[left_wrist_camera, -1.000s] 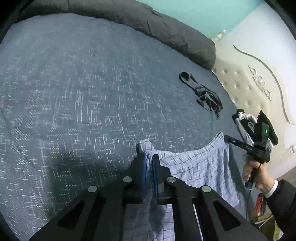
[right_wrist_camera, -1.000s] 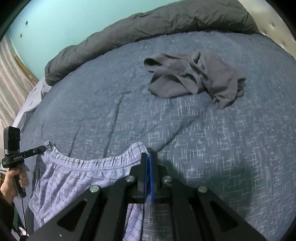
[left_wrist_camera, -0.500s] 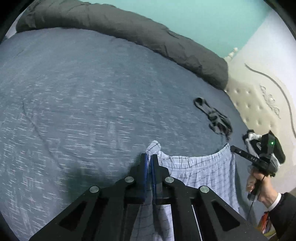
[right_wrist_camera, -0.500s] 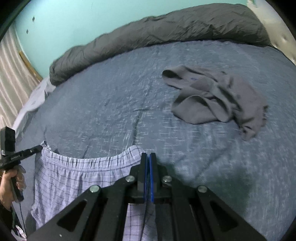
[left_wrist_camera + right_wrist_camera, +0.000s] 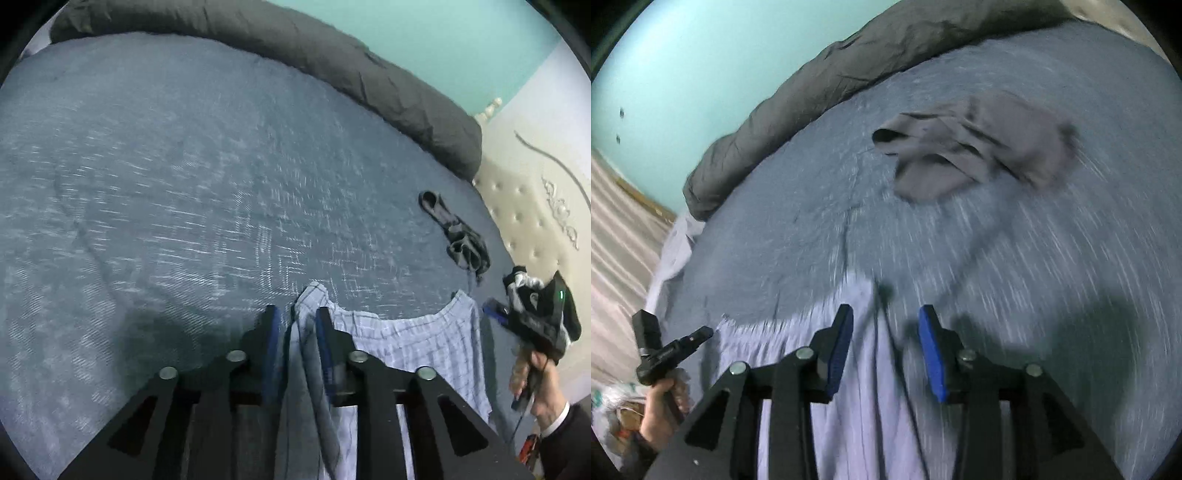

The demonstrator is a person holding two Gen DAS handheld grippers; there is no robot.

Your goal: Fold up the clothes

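Note:
Light blue checked shorts (image 5: pixel 413 343) lie with their waistband on the near edge of the blue bed (image 5: pixel 184 184). My left gripper (image 5: pixel 295 317) is open, with one waistband corner loose between its jaws. My right gripper (image 5: pixel 884 314) is open too, and the other corner of the shorts (image 5: pixel 798 339) lies between its blue pads. In the left wrist view the right gripper (image 5: pixel 532 317) is at the far right. In the right wrist view the left gripper (image 5: pixel 672 347) is at the lower left.
A crumpled grey garment (image 5: pixel 975 155) lies on the bed beyond the shorts; it also shows in the left wrist view (image 5: pixel 454 236). A dark grey rolled duvet (image 5: pixel 332 62) runs along the bed's far edge. A cream tufted headboard (image 5: pixel 532 221) stands at the right.
Both grippers have opened and let go of the waistband corners they were pinching. The shorts now rest on the bed. Both views are blurred by motion.

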